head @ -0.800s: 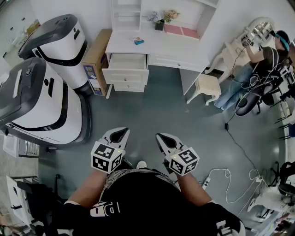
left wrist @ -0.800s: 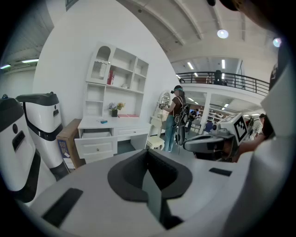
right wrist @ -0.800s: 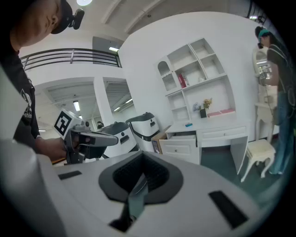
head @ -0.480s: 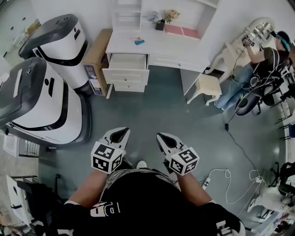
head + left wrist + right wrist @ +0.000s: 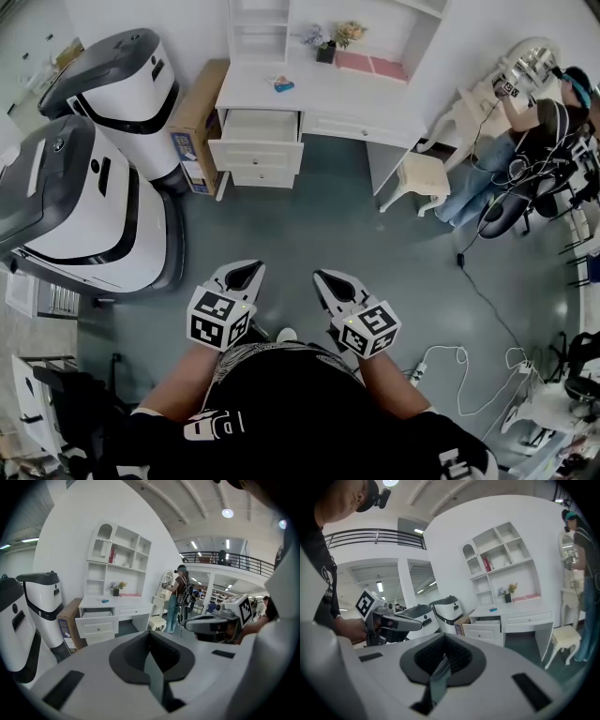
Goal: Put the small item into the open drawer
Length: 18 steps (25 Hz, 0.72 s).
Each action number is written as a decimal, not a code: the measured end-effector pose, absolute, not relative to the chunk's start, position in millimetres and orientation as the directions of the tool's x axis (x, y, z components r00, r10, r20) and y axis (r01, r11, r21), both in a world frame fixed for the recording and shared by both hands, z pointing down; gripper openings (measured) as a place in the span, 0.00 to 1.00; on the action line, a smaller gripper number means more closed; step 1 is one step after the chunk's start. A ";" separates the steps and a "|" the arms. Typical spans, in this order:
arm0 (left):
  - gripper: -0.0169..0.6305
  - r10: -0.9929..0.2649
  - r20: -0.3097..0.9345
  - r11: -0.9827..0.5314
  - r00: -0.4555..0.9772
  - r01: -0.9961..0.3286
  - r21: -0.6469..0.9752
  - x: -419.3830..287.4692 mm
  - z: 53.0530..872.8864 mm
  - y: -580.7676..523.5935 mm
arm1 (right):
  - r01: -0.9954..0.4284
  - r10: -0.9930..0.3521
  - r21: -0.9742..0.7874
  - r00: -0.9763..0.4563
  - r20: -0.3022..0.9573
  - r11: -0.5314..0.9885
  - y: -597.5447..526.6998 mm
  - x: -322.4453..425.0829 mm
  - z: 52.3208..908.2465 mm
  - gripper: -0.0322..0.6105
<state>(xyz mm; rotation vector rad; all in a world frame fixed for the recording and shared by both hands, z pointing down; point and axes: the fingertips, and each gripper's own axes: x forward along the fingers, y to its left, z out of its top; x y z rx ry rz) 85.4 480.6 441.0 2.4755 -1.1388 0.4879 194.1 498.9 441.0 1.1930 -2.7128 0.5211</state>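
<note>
Far side of room, left to right. Two white and grey machines against the left wall: smaller one (image 5: pixel 122 84) at the back, larger one (image 5: pixel 84 216) nearer. Cardboard box (image 5: pixel 197 117) stands on edge between the smaller machine and the counter (image 5: pixel 352 98). Counter is white, with a shelf unit on top.

Open drawer (image 5: pixel 255 125), top one at the counter's left end, pulled out toward the floor (image 5: pixel 328 225); nothing to be made out in it. Small item (image 5: pixel 281 84), blue, lies on the counter top just behind the drawer and a little to its right. It is not in the drawer and is well apart from both grippers.

Further right on the counter: flower pot (image 5: pixel 325 52) at the back, then a flat pink thing (image 5: pixel 370 64). White stool (image 5: pixel 419 173) on the floor by the counter's right end. Another person (image 5: pixel 539 117) at the far right edge, cables around.

Near side. Left gripper (image 5: pixel 246 266) held low in front of the body, aimed toward the counter. Its fingers (image 5: pixel 154 674) are pressed together, nothing between them. Right gripper (image 5: pixel 323 276) beside it, a gap between the two. Its fingers (image 5: pixel 438 677) are likewise fully closed and empty. White cable (image 5: pixel 459 366) on the floor to the right.
</note>
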 end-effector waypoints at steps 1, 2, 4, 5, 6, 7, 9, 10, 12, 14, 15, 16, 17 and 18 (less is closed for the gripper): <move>0.05 -0.648 0.453 -0.603 0.612 -0.776 0.186 85.6 440.8 480.3 | -0.729 -0.682 -0.261 -0.685 0.257 0.633 499.7 193.6 441.9 0.06; 0.05 -0.651 0.453 -0.601 0.610 -0.778 0.185 85.8 440.8 480.0 | -0.725 -0.677 -0.261 -0.689 0.259 0.637 500.3 193.7 442.8 0.06; 0.05 -0.656 0.452 -0.595 0.604 -0.783 0.182 86.4 441.1 479.1 | -0.724 -0.673 -0.254 -0.690 0.266 0.642 500.7 195.3 444.5 0.06; 0.05 -0.658 0.453 -0.593 0.601 -0.785 0.181 87.2 441.3 478.5 | -0.724 -0.672 -0.250 -0.690 0.269 0.643 500.5 196.8 445.3 0.06; 0.05 -0.661 0.452 -0.591 0.599 -0.787 0.179 88.3 441.5 477.8 | -0.724 -0.672 -0.247 -0.689 0.271 0.644 499.8 198.6 446.0 0.06; 0.05 -0.662 0.452 -0.590 0.597 -0.788 0.177 89.7 441.6 477.2 | -0.724 -0.672 -0.246 -0.689 0.270 0.644 498.8 200.7 446.7 0.06; 0.05 -0.662 0.455 -0.591 0.595 -0.789 0.171 92.8 442.1 476.5 | -0.726 -0.674 -0.251 -0.687 0.272 0.640 496.4 204.8 448.6 0.06; 0.05 -0.661 0.459 -0.591 0.594 -0.789 0.169 94.3 442.6 476.4 | -0.729 -0.675 -0.255 -0.685 0.274 0.636 495.3 206.9 449.3 0.06; 0.05 -0.657 0.465 -0.593 0.594 -0.788 0.169 97.1 442.0 474.7 | -0.734 -0.679 -0.261 -0.679 0.278 0.627 492.3 210.6 448.9 0.06; 0.05 -0.656 0.462 -0.595 0.597 -0.786 0.169 99.5 438.8 471.1 | -0.736 -0.682 -0.262 -0.676 0.277 0.624 488.4 213.5 446.9 0.06; 0.05 -0.657 0.459 -0.598 0.598 -0.784 0.167 100.6 436.9 469.0 | -0.738 -0.684 -0.262 -0.675 0.276 0.622 486.1 214.8 446.2 0.06; 0.05 -0.656 0.457 -0.601 0.601 -0.782 0.166 101.6 435.3 467.0 | -0.739 -0.686 -0.263 -0.674 0.275 0.620 483.7 216.2 446.0 0.06; 0.05 -0.654 0.456 -0.604 0.603 -0.780 0.165 102.4 434.4 465.5 | -0.741 -0.688 -0.266 -0.672 0.275 0.617 481.6 217.5 446.4 0.06; 0.05 -0.652 0.456 -0.606 0.606 -0.778 0.166 102.8 434.2 464.2 | -0.742 -0.690 -0.270 -0.670 0.275 0.613 479.8 218.3 447.3 0.06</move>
